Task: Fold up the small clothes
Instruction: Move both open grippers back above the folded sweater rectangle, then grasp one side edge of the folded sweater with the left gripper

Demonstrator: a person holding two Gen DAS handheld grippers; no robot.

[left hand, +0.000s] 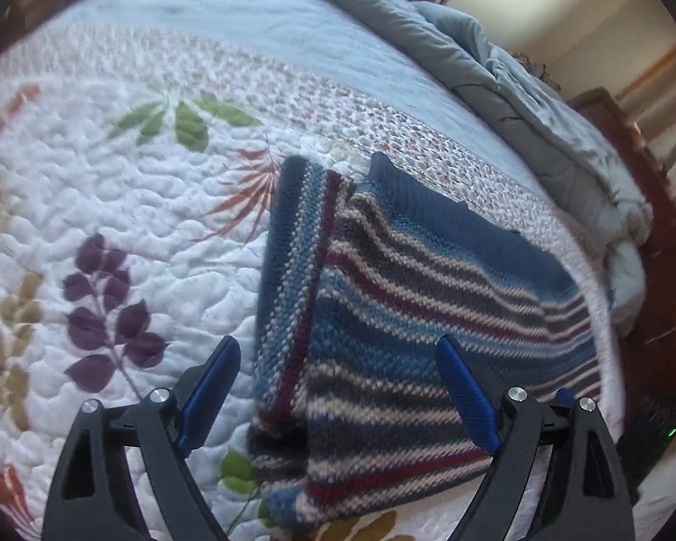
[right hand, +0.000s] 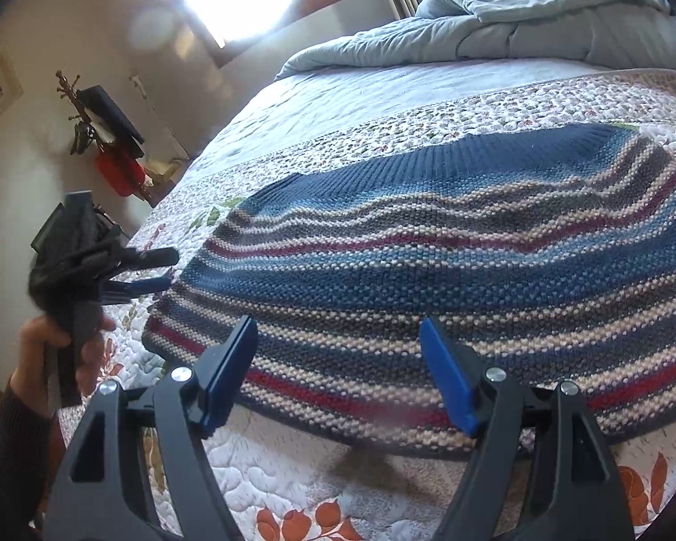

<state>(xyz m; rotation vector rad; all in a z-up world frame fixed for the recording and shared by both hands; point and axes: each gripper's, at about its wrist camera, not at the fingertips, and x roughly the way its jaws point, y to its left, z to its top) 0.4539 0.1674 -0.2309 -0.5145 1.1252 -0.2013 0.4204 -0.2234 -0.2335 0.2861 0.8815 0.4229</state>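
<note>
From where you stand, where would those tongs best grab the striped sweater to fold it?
Probably the striped sweater at its near striped edge, coming from the front and low. That edge lies flat on the quilt, right ahead of the open right tongs, thin enough to pinch and lift over.

The sweater (right hand: 450, 270) lies flat on the quilt (right hand: 338, 135) covering the bed, with one sleeve (left hand: 288, 279) folded alongside its body. A bunched comforter (right hand: 541, 22) lies behind it at the far end. The left gripper (right hand: 148, 270) is beside the sweater's left edge; the right gripper (right hand: 338, 347) is over its near edge.
</note>
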